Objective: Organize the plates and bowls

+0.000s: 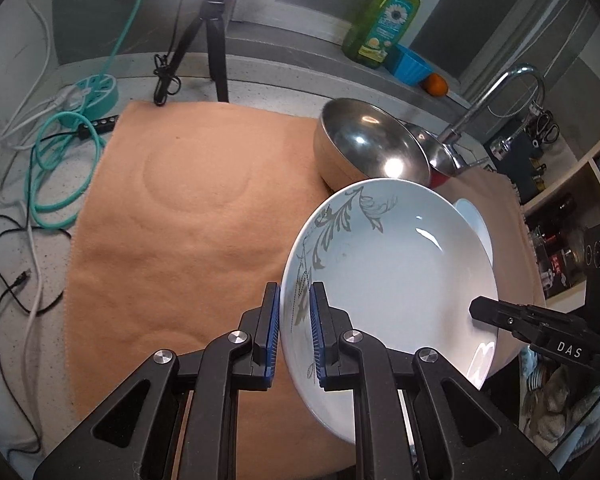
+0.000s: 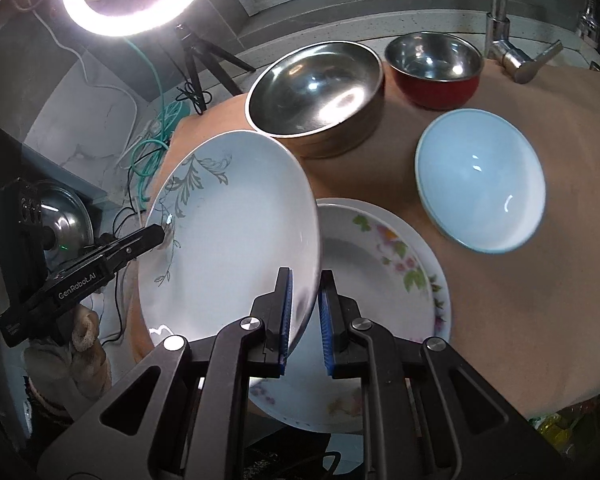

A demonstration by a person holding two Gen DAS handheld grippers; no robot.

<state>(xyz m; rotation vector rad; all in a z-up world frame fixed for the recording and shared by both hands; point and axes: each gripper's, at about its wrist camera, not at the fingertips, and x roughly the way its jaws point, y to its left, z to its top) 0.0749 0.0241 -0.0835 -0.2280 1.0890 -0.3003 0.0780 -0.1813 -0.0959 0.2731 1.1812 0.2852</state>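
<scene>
Blue-padded fingers of the left gripper (image 1: 294, 334) pinch the near rim of a white plate with a grey leaf pattern (image 1: 388, 280), held tilted above the tan cloth (image 1: 188, 240). Opposite, the right gripper (image 2: 304, 316) straddles its other rim; whether its pads touch, I cannot tell. Below lies a floral plate (image 2: 384, 264). Ahead stand a steel bowl (image 2: 316, 92), a red bowl (image 2: 436, 72) and a pale blue bowl (image 2: 480, 180). Bare cloth spreads left of the left gripper.

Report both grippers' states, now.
Left gripper: shut on the leaf-pattern plate.
Right gripper: shut on the same plate's opposite rim.
</scene>
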